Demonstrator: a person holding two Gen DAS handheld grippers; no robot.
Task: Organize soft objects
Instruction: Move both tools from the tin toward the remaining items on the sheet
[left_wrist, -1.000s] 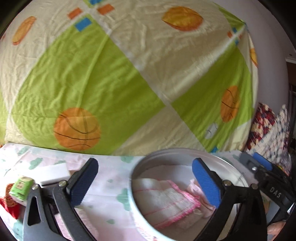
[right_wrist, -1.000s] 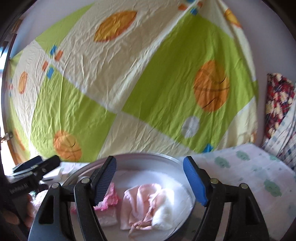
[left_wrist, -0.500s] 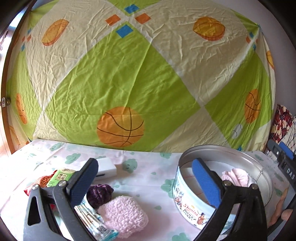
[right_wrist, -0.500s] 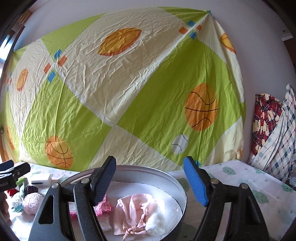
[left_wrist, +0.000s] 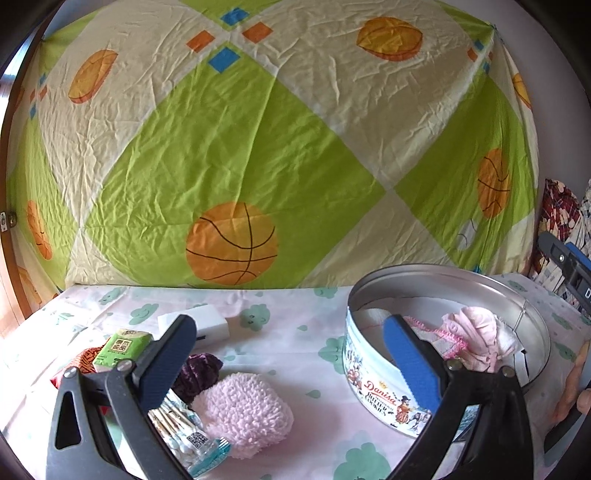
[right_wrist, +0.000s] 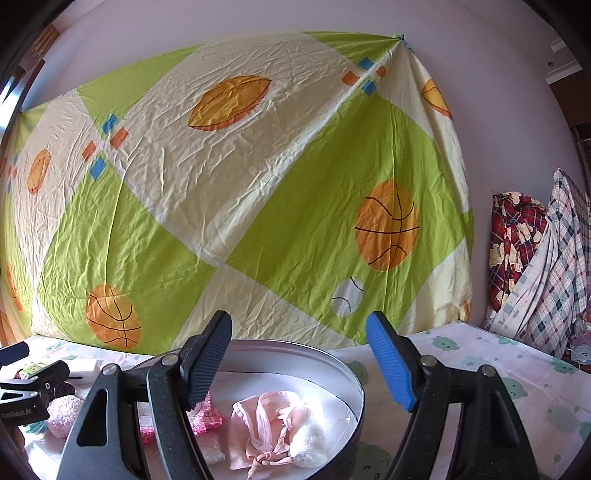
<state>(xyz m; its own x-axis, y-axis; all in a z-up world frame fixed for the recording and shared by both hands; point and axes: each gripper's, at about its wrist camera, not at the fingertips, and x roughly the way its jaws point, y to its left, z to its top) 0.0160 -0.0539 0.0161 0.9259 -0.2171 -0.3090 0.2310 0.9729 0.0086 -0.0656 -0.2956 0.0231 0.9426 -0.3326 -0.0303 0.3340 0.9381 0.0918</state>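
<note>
Left tool (left_wrist: 288, 369), released w/ nothing in it, should drop squarely over fluffy pink chenille pad (left_wrist: 245, 413) near table's front edge, pinch mid-pile, then carry to round metal cookie tin (left_wrist: 373, 387); right tool (right_wrist: 299, 363) released too.

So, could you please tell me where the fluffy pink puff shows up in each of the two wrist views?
Left wrist view: the pink puff lies low and centre-left on the tablecloth, between the open fingers of the left gripper.
Right wrist view: it peeks out at the far lower left.
Shared landmark: the round cookie tin, to the puff's right in both.
</note>
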